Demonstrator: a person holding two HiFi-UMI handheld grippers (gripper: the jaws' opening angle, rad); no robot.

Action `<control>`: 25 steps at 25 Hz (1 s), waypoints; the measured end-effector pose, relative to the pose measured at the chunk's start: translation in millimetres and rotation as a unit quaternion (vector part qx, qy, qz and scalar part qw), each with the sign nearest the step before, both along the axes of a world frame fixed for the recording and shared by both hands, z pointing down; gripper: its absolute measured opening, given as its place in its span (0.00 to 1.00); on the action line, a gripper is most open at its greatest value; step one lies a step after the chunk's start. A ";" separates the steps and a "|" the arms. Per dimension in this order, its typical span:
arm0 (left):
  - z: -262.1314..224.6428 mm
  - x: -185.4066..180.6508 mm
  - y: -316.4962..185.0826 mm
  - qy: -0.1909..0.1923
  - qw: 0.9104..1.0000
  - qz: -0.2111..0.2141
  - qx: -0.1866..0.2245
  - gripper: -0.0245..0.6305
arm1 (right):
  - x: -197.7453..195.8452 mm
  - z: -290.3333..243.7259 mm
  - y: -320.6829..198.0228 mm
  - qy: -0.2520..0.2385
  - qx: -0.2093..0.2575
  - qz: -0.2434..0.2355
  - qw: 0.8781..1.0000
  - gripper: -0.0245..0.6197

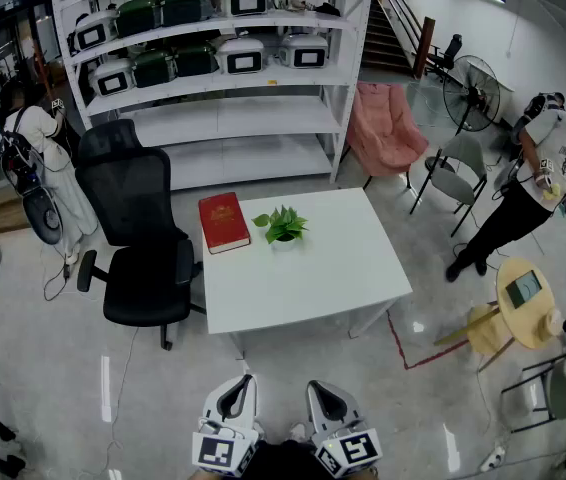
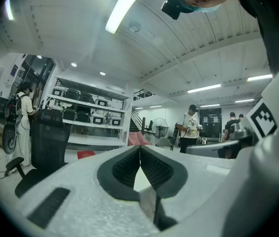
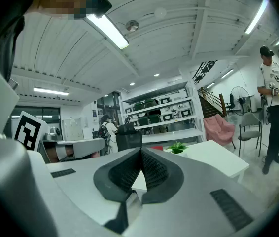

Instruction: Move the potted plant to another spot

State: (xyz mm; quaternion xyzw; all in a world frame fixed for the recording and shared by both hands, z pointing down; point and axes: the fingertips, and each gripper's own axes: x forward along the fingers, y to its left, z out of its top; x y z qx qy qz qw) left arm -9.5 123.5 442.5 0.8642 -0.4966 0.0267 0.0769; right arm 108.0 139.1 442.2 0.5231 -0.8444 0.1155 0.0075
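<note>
- The left gripper [image 1: 244, 381] and the right gripper [image 1: 317, 388] are hovering short of the white table's [image 1: 343, 278] near edge, each with its jaws pressed together on nothing.
- The potted plant [image 1: 282, 226] is sitting near the table's far edge, just beside a red book [image 1: 223, 221] at the far left corner, whose gold cover print is too small to read.

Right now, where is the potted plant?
In the head view, the potted plant stands on the white table, near its far edge, right of the red book.
</note>
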 end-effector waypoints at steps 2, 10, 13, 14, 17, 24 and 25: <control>0.3 -1.8 -1.5 0.001 1.000 0.001 0.001 0.06 | -2.8 1.2 -1.4 0.000 0.001 0.000 1.000 0.05; 1.8 -13.7 -4.9 0.014 1.000 -0.001 0.004 0.06 | -18.4 2.3 -3.0 0.004 -0.002 -0.007 1.000 0.05; 6.5 -20.5 -3.2 0.008 1.000 0.003 -0.004 0.06 | -26.1 2.6 -3.0 0.000 -0.001 -0.005 1.000 0.05; 5.3 -23.2 -3.5 0.012 1.000 0.001 0.000 0.06 | -28.4 1.7 -2.9 -0.005 0.000 -0.004 1.000 0.05; 0.0 -33.4 -7.9 0.026 1.000 -0.006 0.012 0.06 | -37.5 -1.6 -5.1 -0.017 0.001 -0.004 1.000 0.05; 6.7 -78.4 -14.7 0.023 1.000 -0.013 0.002 0.06 | -70.5 -1.6 -11.5 -0.005 0.003 0.001 1.000 0.05; 9.8 -84.1 -14.0 0.022 1.000 -0.012 -0.002 0.06 | -76.3 -0.5 -12.5 -0.003 0.004 0.002 1.000 0.05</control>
